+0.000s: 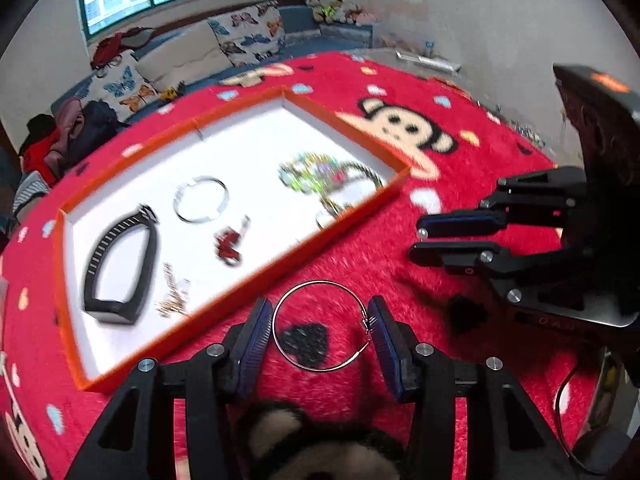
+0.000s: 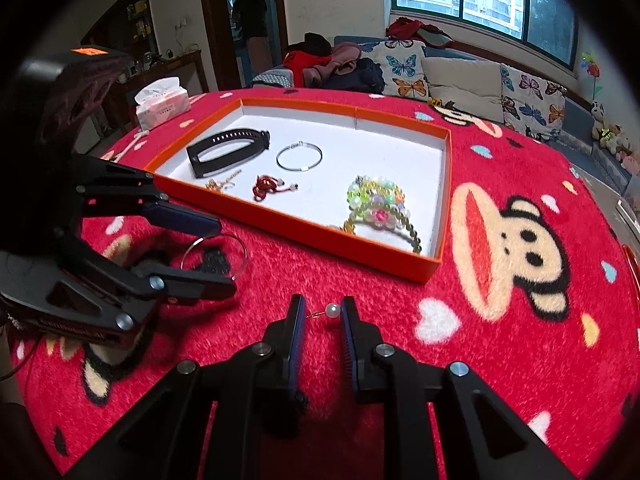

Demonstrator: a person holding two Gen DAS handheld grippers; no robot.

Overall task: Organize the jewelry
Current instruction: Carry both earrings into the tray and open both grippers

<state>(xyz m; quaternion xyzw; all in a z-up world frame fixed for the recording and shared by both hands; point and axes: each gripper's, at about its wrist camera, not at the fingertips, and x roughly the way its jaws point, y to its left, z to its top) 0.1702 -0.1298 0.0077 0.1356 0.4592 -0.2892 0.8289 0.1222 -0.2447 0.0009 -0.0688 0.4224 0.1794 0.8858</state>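
A thin silver hoop earring (image 1: pixel 320 282) spans the pads of my left gripper (image 1: pixel 320 303), which is shut on it just above the red cloth, in front of the tray's near rim. My right gripper (image 2: pixel 322 302) is shut on a pearl earring (image 2: pixel 334 310), pearl against the right pad and pin against the left. The orange tray (image 2: pixel 304 232) with a white floor holds a black band (image 2: pixel 228 146), a silver bangle (image 2: pixel 299 156), a red knotted piece (image 2: pixel 266 188), small gold pieces (image 2: pixel 218 184) and beaded bracelets (image 2: pixel 376 200). The right wrist view shows the left gripper (image 2: pixel 228 256) with the hoop (image 2: pixel 245 258).
A red plush cloth with monkey faces (image 2: pixel 516 256) covers the table. A tissue pack (image 2: pixel 162 106) stands at the far left edge. Behind the table are a sofa with butterfly cushions (image 2: pixel 404 68) and piled clothes, and a person (image 2: pixel 250 12) stands in the doorway.
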